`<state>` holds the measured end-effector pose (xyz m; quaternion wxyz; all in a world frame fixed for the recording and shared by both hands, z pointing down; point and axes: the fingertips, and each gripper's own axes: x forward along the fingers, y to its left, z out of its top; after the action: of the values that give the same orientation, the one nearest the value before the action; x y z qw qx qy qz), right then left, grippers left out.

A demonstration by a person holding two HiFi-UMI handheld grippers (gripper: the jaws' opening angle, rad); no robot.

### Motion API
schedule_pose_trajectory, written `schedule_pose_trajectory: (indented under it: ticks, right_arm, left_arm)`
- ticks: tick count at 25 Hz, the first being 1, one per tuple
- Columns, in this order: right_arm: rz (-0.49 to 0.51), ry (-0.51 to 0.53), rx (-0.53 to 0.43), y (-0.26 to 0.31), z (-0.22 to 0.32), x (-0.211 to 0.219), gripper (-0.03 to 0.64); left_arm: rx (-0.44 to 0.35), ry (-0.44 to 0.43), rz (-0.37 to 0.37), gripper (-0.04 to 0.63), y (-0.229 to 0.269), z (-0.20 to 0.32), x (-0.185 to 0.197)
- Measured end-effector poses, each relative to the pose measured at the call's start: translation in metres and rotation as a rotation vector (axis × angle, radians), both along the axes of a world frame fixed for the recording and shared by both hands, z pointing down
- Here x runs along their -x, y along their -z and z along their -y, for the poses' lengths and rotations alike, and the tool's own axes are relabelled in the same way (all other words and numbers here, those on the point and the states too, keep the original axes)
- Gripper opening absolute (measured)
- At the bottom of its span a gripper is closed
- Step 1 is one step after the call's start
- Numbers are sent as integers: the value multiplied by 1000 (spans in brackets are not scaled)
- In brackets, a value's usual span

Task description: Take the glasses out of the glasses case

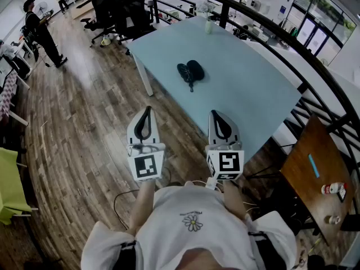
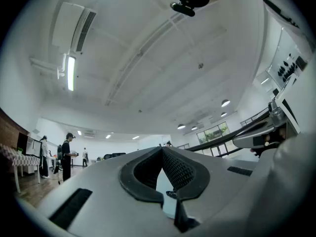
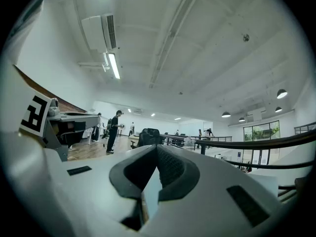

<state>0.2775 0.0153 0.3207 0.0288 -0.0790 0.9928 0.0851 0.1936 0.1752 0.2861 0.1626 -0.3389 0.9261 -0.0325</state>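
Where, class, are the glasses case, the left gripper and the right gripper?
glasses case (image 1: pixel 190 71), head view, middle of its dark body
left gripper (image 1: pixel 148 110), head view, where its tips meet
right gripper (image 1: pixel 214 113), head view, where its tips meet

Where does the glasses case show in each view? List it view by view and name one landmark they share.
Head view: the glasses case lies on the pale table, in the upper centre of the picture.
Left gripper view: only a small dark speck low in the centre, too small to call the case.
Right gripper view: not in it.
Shared landmark: the person in black standing on the wood floor.
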Motion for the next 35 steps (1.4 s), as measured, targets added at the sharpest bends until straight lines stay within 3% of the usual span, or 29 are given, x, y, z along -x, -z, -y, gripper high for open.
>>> schedule_pose_trajectory:
  ticks: [12,19,24,35]
  right_arm:
    - [-25,56,-1,-14,3,11,9]
    - [-54,102,52,-24,1,23,9]
    - [-122,142,14,-47,-5,36,9]
    - [-102,184,48,-47,2,111,9]
  left_arm:
    - [11,-3,10,15,-9,5,0]
    - [17,64,-36,17,-21,-20,5]
    - [64,100,-64,15,-47,-23,17]
    - [44,75,-11,15,-29,2,97]
